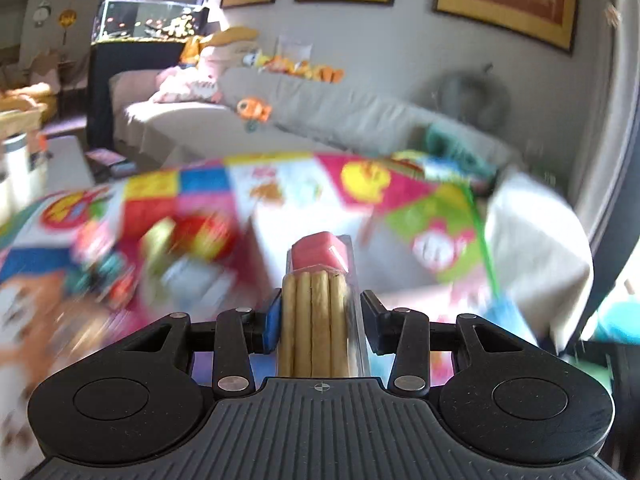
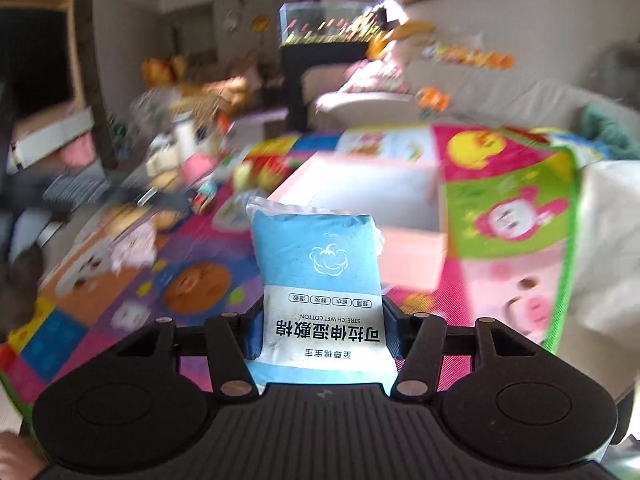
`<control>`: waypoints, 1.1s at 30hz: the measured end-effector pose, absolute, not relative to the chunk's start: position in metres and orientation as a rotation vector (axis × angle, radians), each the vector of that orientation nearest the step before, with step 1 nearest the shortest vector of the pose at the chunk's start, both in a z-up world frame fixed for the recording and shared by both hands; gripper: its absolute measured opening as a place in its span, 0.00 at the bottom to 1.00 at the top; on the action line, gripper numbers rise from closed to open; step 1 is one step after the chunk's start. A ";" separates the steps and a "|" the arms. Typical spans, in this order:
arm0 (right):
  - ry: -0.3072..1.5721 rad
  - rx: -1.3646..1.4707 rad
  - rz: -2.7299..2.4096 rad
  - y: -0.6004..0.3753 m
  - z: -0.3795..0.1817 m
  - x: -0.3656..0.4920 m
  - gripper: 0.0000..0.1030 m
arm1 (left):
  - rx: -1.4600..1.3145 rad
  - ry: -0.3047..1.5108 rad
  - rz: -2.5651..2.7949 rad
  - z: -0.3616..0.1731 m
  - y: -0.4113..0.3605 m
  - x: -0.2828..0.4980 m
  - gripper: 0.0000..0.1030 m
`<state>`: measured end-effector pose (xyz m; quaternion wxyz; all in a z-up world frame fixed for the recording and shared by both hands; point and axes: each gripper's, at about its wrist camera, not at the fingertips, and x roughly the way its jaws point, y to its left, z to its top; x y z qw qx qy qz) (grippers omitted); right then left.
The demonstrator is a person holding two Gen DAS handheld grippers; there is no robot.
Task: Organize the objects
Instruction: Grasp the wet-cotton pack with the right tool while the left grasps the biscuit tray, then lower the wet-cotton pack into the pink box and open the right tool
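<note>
Two views look forward along a pair of hand-held grippers, over a bright patchwork play mat (image 2: 132, 296) on a living-room floor, both blurred by motion. The left gripper (image 1: 320, 320) is closed partway on a clear snack pack (image 1: 320, 312) of biscuit sticks with a pink dip cup at its far end; the pack's long axis runs straight out along the fingers, away from the camera. The right gripper (image 2: 320, 332) is clamped to a similar width on a blue and white pouch of wet cotton pads (image 2: 320, 280), standing on end with its length also pointing forward. Both items are lifted clear of the mat, so each hand has its load. What matters next is where they go — a shallow pale open box (image 2: 384, 208) lies on the mat directly ahead of the pouch and slightly to its right. From the right gripper's view the box sits just beyond the pouch's top edge, making that hand look the nearer one. In the left view the box cannot be made out through the blur. A grey sofa (image 1: 340, 116) with soft toys lies beyond, and scattered toys (image 1: 188, 240) lie left of the snack pack.
</note>
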<state>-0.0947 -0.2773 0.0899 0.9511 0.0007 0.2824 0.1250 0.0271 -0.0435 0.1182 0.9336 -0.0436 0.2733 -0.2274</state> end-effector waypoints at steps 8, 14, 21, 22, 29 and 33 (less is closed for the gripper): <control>0.492 0.086 0.238 -0.304 0.089 -0.093 0.53 | -0.084 0.674 -0.333 0.067 -0.133 0.154 0.44; 0.506 0.065 0.177 -0.319 0.082 -0.078 0.54 | -0.014 0.671 -0.198 0.054 -0.126 0.145 0.42; 0.516 0.121 0.209 -0.310 0.096 -0.029 0.54 | -0.108 0.523 -0.288 0.090 -0.068 0.092 0.42; 0.523 0.141 0.231 -0.307 0.102 -0.016 0.54 | -0.128 0.521 -0.287 0.090 -0.056 0.083 0.42; 0.676 0.223 0.255 -0.262 0.104 0.105 0.54 | -0.169 0.595 -0.300 0.064 0.011 0.019 0.42; 0.812 0.174 0.176 -0.225 0.068 0.146 0.54 | -0.166 0.622 -0.297 0.048 0.046 -0.006 0.42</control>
